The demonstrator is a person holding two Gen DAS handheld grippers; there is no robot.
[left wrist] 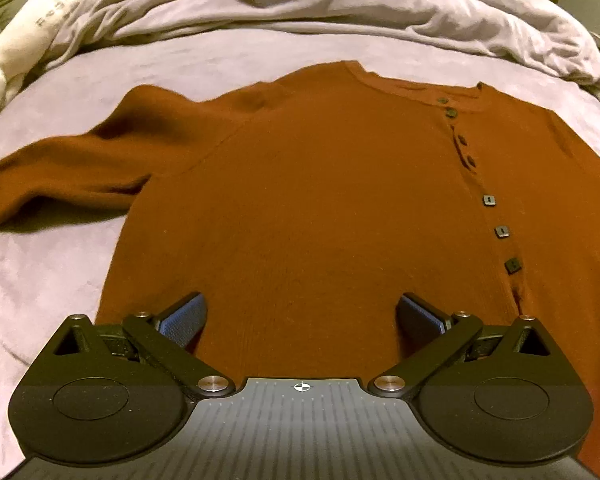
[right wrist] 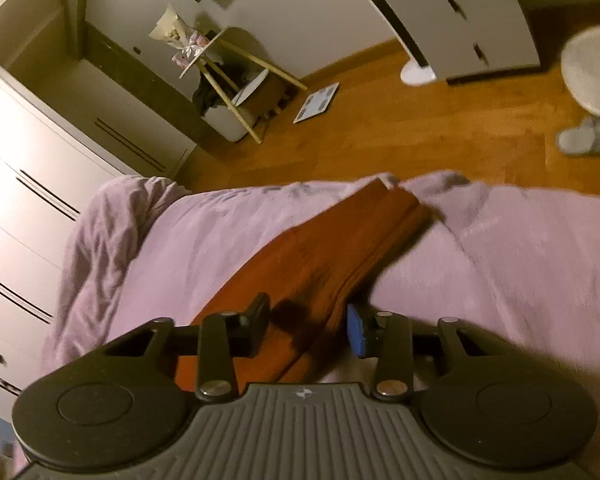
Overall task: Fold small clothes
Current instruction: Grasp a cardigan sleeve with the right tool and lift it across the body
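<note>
A rust-orange button-front cardigan (left wrist: 320, 184) lies spread flat on the lilac bed cover (left wrist: 52, 264), collar far, its left sleeve (left wrist: 60, 172) stretched out to the left. My left gripper (left wrist: 302, 316) is open and empty, hovering over the cardigan's lower body. In the right wrist view the cardigan's other sleeve (right wrist: 340, 248) runs away across the bed. My right gripper (right wrist: 308, 328) has its jaws on either side of this sleeve, partly closed around it with a gap still showing. The view is blurred.
A crumpled lilac duvet (left wrist: 340, 12) and a cream plush toy (left wrist: 28, 32) lie at the head of the bed. Beyond the bed edge are a wood floor (right wrist: 420, 128), white drawers (right wrist: 40, 208), a scale (right wrist: 316, 102) and slippers (right wrist: 588, 136).
</note>
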